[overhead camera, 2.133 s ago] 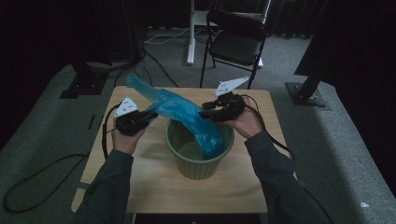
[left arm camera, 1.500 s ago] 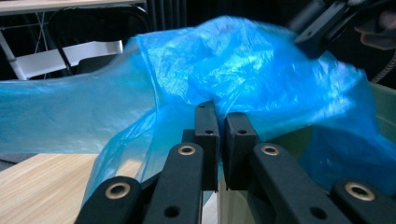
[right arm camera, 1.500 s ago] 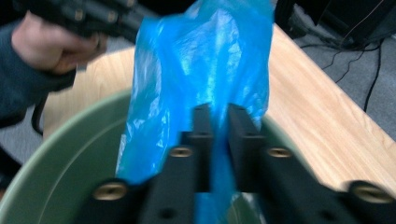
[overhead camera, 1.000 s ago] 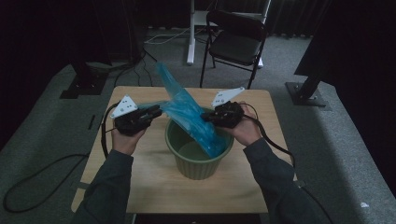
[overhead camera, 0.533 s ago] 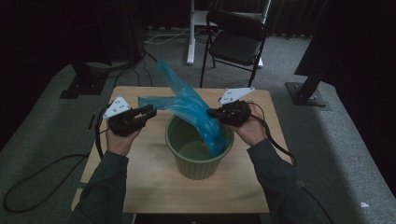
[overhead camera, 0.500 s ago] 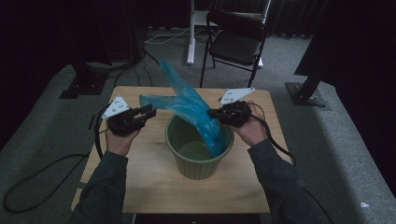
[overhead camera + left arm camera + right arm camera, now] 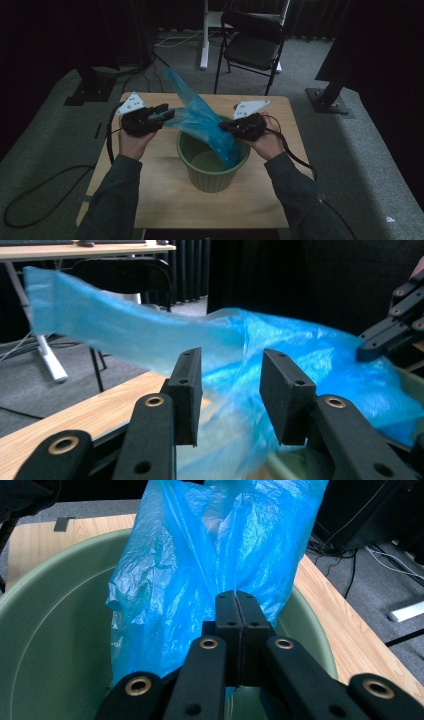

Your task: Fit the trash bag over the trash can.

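A crumpled blue plastic bag (image 7: 200, 120) stretches between both grippers and hangs into a green round bin (image 7: 190, 165) on the wooden table (image 7: 150, 200). My right gripper (image 7: 223, 127) is over the bin's right rim, its jaws shut (image 7: 236, 596) on a fold of the bag (image 7: 210, 545) above the bin (image 7: 50, 630). Left of the bin, my left gripper (image 7: 169, 114) points at the bag. Its jaws stand open (image 7: 231, 357), with the bag (image 7: 125, 335) loose between and beyond them. A free end of the bag sticks up toward the back.
A black folding chair (image 7: 250, 45) and a white desk leg (image 7: 204, 35) stand behind the table. Cables (image 7: 40, 190) trail over the grey floor at left. The other gripper (image 7: 380, 335) shows at the right in the left gripper view.
The bag's free end has swung from the left up toward the back. Both hands have drawn slightly apart, the right gripper still holding the bag over the bin.
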